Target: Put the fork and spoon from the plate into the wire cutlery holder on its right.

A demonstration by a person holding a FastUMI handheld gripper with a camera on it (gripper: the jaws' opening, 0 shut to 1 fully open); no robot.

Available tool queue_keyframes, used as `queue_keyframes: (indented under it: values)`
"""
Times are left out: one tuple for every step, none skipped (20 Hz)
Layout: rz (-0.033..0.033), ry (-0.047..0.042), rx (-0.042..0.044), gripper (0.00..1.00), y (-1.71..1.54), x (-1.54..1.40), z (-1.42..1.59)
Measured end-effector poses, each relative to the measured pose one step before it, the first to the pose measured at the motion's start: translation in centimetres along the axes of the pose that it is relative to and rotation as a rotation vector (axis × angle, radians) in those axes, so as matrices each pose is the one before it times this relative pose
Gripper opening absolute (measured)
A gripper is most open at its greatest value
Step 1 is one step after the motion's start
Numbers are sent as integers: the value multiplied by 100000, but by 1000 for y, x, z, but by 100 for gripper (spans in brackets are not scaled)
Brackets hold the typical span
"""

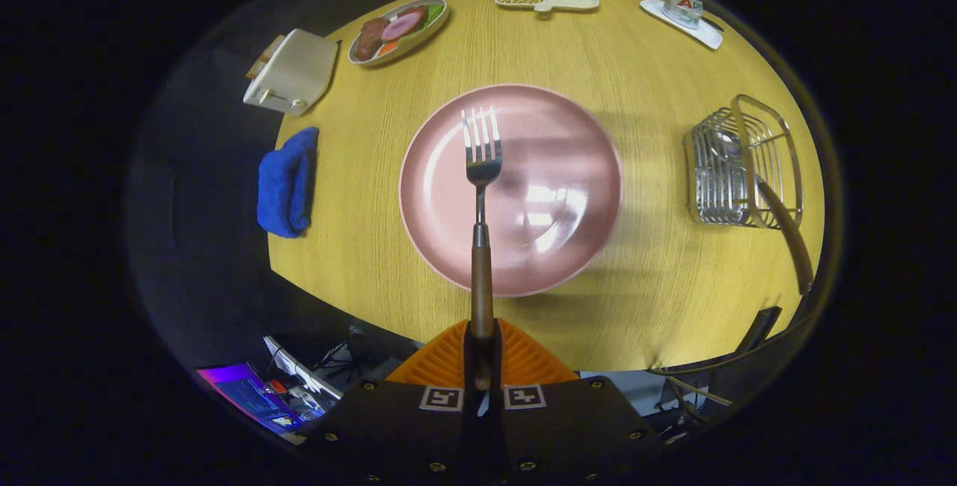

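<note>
Above the pink plate (523, 194), the fork (482, 172) was held by its wooden handle, pinched between the gripper (482, 355) fingers; the wire cutlery holder (736, 164) stood to the right.

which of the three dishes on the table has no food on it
The big pink plate beyond the fork gripped in the tool; the oval dish and divided tray farther off hold food.

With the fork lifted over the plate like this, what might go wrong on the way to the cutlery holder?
1. The gripper clamps only the end of the fork handle, so the long free length could swing or slip during the move.
2. A wooden-handled utensil already leans out of the wire cutlery holder; the fork could knock it or catch the rim.
3. The holder looks light and might tip if bumped.
</note>
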State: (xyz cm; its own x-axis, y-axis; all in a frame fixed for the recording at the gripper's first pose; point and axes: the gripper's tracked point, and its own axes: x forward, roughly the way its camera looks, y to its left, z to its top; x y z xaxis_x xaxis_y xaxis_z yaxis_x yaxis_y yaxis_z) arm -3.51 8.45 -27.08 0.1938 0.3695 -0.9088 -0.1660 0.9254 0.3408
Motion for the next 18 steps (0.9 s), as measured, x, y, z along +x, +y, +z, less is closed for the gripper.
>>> queue_keyframes:
  values:
    - [200, -1215, 1911, 5, -680, -952, 429]
    - [-45, -1137, 1996, 5, -729, -915, 439]
    - [-312, -984, 1731, 5, -861, -837, 491]
    - [-637, -1026, 1571, 5, -901, -802, 353]
    - [-722, -865, 1366, 5, -924, -852, 316]
    - [-444, -980, 1662, 5, -834, -765, 397]
    - [-158, -677, 1922, 6, -767, -782, 313]
    - [-146, -456, 1682, 5, -701, -665, 145]
    - [-513, -461, 1313, 5, -788, -611, 242]
    - [-924, -315, 879, 5, -839, -569, 77]
    - [-1085, 124, 445, 5, -791, -318, 16]
    - [-972, 107, 640, 5, -778, -512, -123]
    - [-561, 504, 623, 6, -650, -374, -94]
    - [-380, 827, 476, 5, -446, -348, -266]
    - [-450, 1063, 276, 5, -576, -242, -224]
    - [-844, 1490, -309, 5, -576, -209, -399]
    - [-1069, 1490, -534, 5, -639, -139, -257]
    - [-909, 1429, -399, 5, -470, -148, -243]
